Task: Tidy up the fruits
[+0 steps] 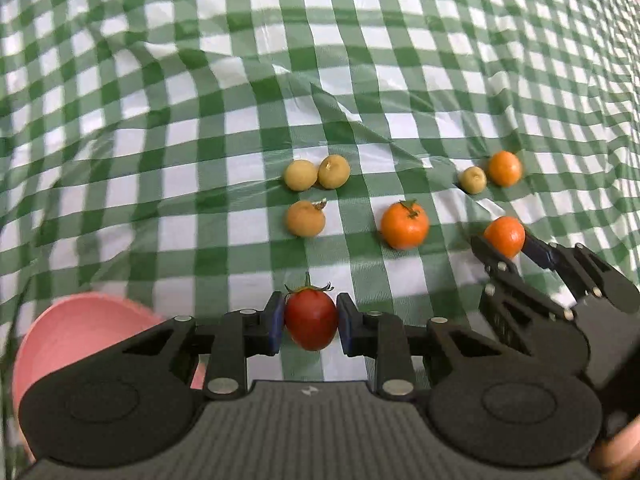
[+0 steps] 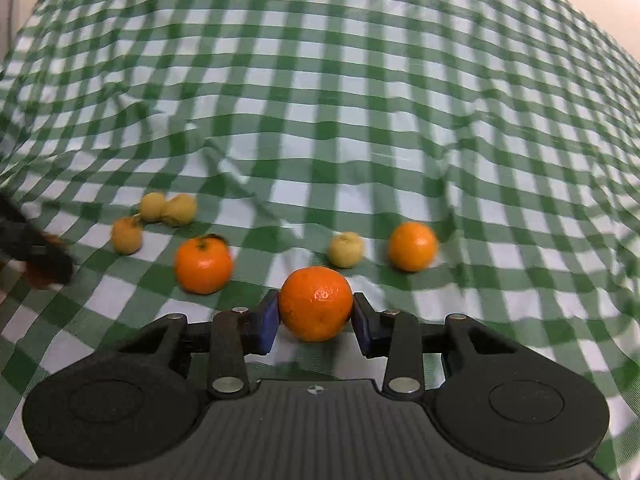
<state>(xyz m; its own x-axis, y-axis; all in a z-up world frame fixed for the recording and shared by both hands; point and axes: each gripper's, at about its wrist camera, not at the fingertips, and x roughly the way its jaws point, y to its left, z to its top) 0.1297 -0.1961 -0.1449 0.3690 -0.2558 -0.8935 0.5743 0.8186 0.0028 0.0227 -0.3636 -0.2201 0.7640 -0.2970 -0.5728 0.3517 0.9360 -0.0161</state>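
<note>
My left gripper (image 1: 311, 326) is shut on a red cherry tomato (image 1: 311, 322) with a green stem, held above the checked cloth. My right gripper (image 2: 315, 314) is shut on a mandarin (image 2: 315, 303); it also shows in the left wrist view (image 1: 505, 240) with that mandarin (image 1: 504, 236) between its jaws. On the cloth lie a stemmed mandarin (image 1: 405, 225) (image 2: 203, 265), another mandarin (image 1: 505, 168) (image 2: 413, 246), a small yellow-brown fruit (image 1: 473, 179) (image 2: 346, 249) beside it, and three more yellow-brown fruits (image 1: 306, 216) (image 2: 168, 210) grouped to the left.
A pink bowl (image 1: 76, 330) stands at the lower left, partly behind my left gripper. The green-and-white checked tablecloth (image 1: 320, 80) is wrinkled, with raised folds behind the fruits. A dark blurred shape, probably my left gripper, sits at the left edge of the right wrist view (image 2: 28, 248).
</note>
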